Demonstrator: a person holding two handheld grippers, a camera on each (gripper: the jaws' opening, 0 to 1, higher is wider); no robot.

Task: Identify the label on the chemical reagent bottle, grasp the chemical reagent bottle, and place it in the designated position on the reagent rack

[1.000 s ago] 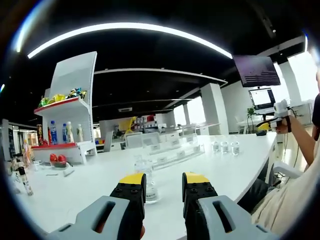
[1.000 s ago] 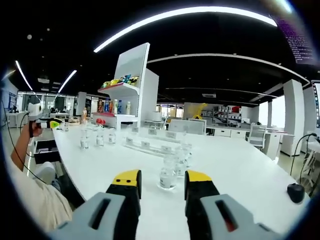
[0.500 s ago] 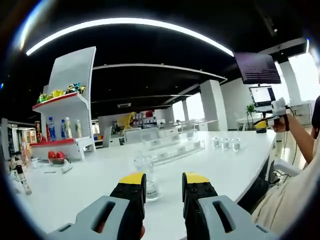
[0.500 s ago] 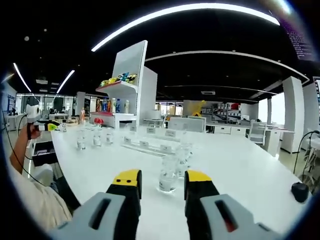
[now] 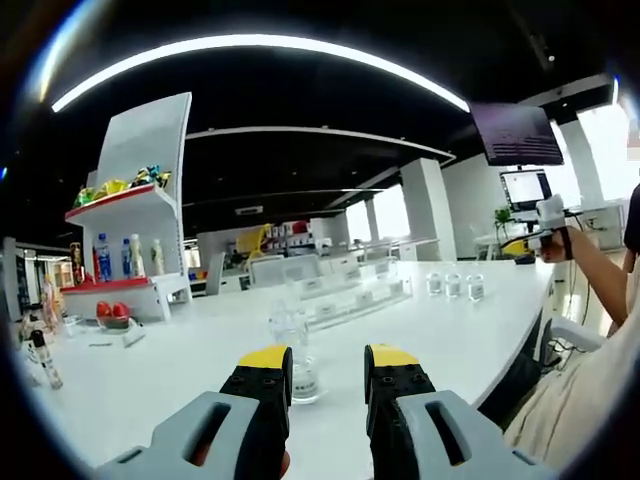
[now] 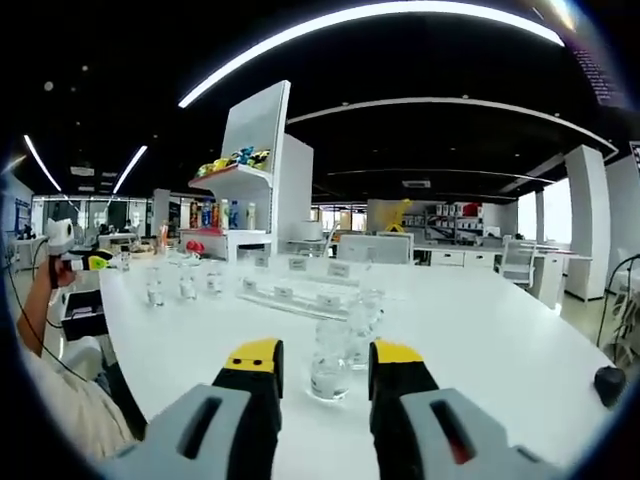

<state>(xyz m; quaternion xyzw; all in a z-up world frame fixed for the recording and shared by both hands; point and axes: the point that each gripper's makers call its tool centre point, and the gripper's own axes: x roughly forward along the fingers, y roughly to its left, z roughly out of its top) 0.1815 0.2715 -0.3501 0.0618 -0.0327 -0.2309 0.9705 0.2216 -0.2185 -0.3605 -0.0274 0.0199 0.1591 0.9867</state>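
a small clear glass reagent bottle (image 5: 297,368) stands on the white curved table (image 5: 180,370) just ahead of my left gripper (image 5: 326,378), a little toward its left jaw, not touching either yellow-tipped jaw. the jaws are spread apart with nothing between them. further ahead lies the clear acrylic reagent rack with white labels (image 5: 345,300), and off to the right of it three more small clear bottles (image 5: 452,286) stand in a row near the table edge.

in the right gripper view another small clear glass bottle (image 6: 330,362) stands just beyond my right gripper (image 6: 325,378), in line with the gap between its jaws, and those jaws are spread too, holding nothing. a second clear bottle (image 6: 362,328) stands just behind it. the same rack (image 6: 300,292) lies beyond, with the three bottles (image 6: 184,287) to its left.

far to the left in both views stands a white display shelf with coloured drink bottles (image 5: 135,255).
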